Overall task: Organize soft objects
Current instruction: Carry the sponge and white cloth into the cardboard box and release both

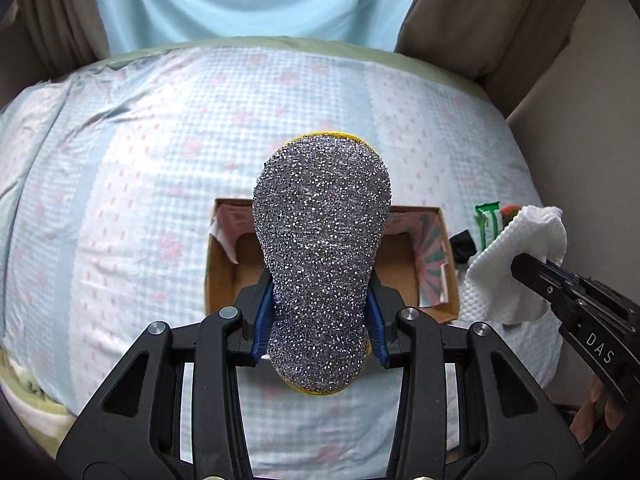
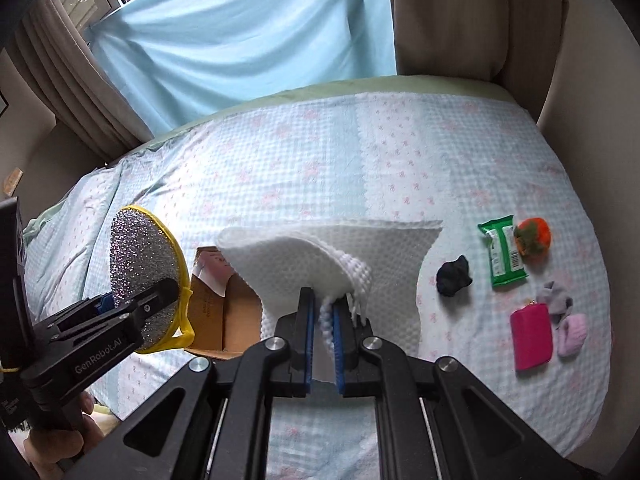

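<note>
The left gripper (image 1: 320, 316) is clamped on the narrow lower part of a glittery silver scouring pad with a yellow rim (image 1: 320, 248), squeezing it between the blue pads (image 1: 264, 320) so that the wide end stands up ahead of the fingers. Directly beyond and below that gripper sits an open brown cardboard box (image 1: 224, 264) on the pale blue checked bedspread with pink bows (image 1: 140, 168). The right gripper (image 2: 322, 320) is pinched on a fold of a white dimpled cloth (image 2: 372, 252), which spreads forward from its fingers and drapes over the near right edge of the box. To the right of the right gripper, well apart, lie a small black fabric lump (image 2: 454, 276), a green wipes packet (image 2: 504, 256), an orange-and-green soft toy (image 2: 534, 236), a pink pouch (image 2: 532, 338), a grey sock (image 2: 556, 300) and a lilac sock (image 2: 572, 334).
</note>
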The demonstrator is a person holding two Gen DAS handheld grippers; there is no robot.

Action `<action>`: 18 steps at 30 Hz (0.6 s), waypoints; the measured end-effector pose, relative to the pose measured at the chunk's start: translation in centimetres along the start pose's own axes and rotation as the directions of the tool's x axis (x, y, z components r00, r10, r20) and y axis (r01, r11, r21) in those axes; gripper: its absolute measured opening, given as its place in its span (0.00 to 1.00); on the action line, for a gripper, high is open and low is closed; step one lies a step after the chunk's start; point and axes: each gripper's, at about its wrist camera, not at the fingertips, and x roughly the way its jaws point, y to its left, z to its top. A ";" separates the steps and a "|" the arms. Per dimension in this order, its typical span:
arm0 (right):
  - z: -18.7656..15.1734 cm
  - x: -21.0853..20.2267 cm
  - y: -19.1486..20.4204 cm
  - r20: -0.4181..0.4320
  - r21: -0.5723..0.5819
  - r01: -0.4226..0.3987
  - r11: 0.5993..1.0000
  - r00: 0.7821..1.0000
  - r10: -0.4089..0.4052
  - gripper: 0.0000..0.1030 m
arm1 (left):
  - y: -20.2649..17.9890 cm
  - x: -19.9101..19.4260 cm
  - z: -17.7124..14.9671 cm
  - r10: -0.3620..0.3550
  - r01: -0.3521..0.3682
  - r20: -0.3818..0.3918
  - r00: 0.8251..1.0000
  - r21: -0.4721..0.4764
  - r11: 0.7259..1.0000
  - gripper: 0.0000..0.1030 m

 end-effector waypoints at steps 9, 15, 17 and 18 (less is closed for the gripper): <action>-0.5 7.1 1.4 -0.138 0.043 0.036 0.998 0.990 -0.030 0.08 | 2.0 6.6 -0.7 0.024 -0.011 -0.145 0.989 0.090 0.996 0.35; -0.8 12.0 -0.7 -0.254 0.097 0.052 0.994 0.967 -0.026 0.08 | 1.1 11.8 -0.5 0.036 -0.001 -0.235 0.971 0.145 0.989 0.35; -0.8 13.5 -1.3 -0.285 0.114 0.047 0.992 0.958 -0.013 0.08 | 0.7 13.3 -0.6 0.047 -0.001 -0.261 0.964 0.171 0.985 0.35; -0.8 14.3 -1.5 -0.301 0.123 0.043 0.992 0.954 -0.004 0.08 | 0.6 13.9 -0.6 0.051 0.001 -0.273 0.961 0.187 0.982 0.35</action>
